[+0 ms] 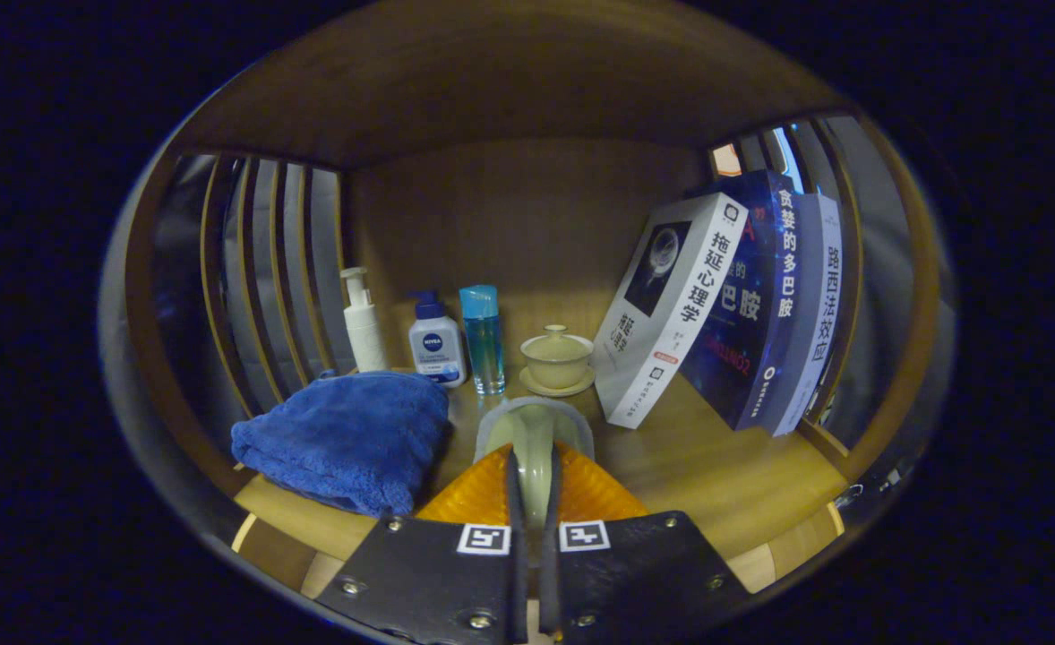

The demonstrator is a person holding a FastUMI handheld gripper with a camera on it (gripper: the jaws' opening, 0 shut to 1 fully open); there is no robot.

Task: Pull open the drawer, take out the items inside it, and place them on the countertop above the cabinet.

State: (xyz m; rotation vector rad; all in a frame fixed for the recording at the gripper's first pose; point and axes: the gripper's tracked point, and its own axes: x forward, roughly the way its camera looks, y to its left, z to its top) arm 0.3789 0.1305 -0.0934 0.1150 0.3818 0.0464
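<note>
My gripper [533, 466] is shut on a pale green ceramic cup [535, 428], pinching its near side between both fingers. The cup hangs just above the wooden countertop [698, 466], a little in front of a lidded pale tea bowl on a saucer [556, 358]. A folded blue towel [348, 439] lies on the countertop to the left of the fingers. The drawer is hidden from this view.
Against the back wall stand a white pump bottle [363, 324], a white bottle with a blue pump [435, 345] and a clear blue bottle [483, 339]. Three books [733, 305] lean at the right. Slatted wooden sides [268, 278] and a wooden top close in the alcove.
</note>
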